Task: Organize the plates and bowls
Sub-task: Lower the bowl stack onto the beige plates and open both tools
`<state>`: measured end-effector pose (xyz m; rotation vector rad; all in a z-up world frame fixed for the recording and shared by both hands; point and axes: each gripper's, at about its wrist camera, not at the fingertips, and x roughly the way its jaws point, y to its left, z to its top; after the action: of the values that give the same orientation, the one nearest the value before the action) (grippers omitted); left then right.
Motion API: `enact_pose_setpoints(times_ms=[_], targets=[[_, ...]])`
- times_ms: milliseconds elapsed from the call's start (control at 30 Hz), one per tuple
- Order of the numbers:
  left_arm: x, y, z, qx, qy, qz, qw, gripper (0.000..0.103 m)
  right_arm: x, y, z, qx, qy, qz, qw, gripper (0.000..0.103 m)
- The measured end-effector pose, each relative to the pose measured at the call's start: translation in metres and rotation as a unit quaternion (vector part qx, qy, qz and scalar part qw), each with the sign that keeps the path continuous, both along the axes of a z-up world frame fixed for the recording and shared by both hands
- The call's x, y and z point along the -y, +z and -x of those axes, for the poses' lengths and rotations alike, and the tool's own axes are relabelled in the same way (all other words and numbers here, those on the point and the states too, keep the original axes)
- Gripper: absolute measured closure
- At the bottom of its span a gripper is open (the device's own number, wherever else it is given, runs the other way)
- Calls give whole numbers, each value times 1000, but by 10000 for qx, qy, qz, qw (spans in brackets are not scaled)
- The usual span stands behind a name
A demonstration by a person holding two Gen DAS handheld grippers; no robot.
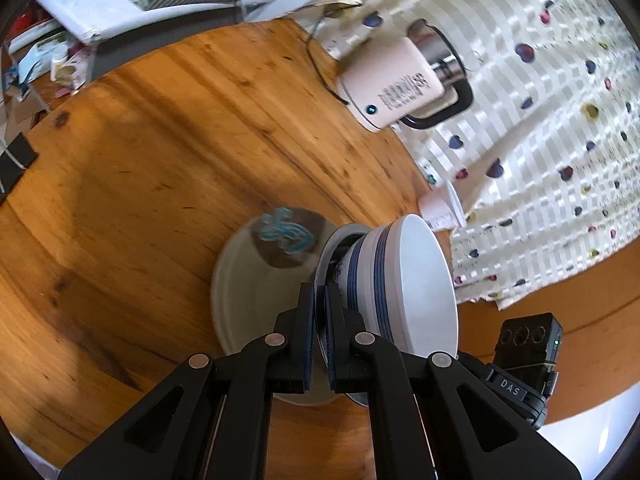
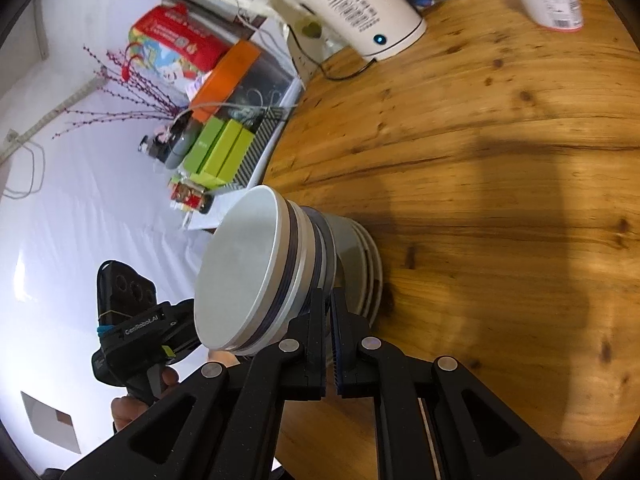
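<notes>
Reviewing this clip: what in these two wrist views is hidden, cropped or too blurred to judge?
- Left wrist view: the plate with the blue motif is motion-blurred, and the left tool covers its near edge.
- Both views: the stacked bowls hide each rim grip point; the exact bowl count is unclear.
- Right wrist view: the plates under the bowls show edges only, behind the right tool.
- Kettle: top cropped.
</notes>
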<state>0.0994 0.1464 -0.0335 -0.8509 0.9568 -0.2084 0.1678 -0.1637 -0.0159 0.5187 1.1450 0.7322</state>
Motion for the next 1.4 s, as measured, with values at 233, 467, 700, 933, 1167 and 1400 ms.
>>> enact_pose_setpoints(times_ms=[233,467,700,933,1167,1400], targets=[[-12,-9,-2,-67,99,54,9999,100,-14,-10,-8,-106,61,70,9999,97],[-14,-9,-1,-108,95,97,9998,100,-18,-9,-10,-104,99,144,9998,97],[-14,-10,2,-107,80,123,9998,100,-21,-6,-9,-43,125,295,9995,97],[-12,-4,6,58,113,-237,9996,85,-17,-3,-7,100,61,583,9982,83],[-8,15,26,399,198,-845,9954,60,-9,16,17,576,72,813,9950,60],[19,39,53,780,35,-1737,9817,56,-21,41,62,1401,275,1351,9805,57]])
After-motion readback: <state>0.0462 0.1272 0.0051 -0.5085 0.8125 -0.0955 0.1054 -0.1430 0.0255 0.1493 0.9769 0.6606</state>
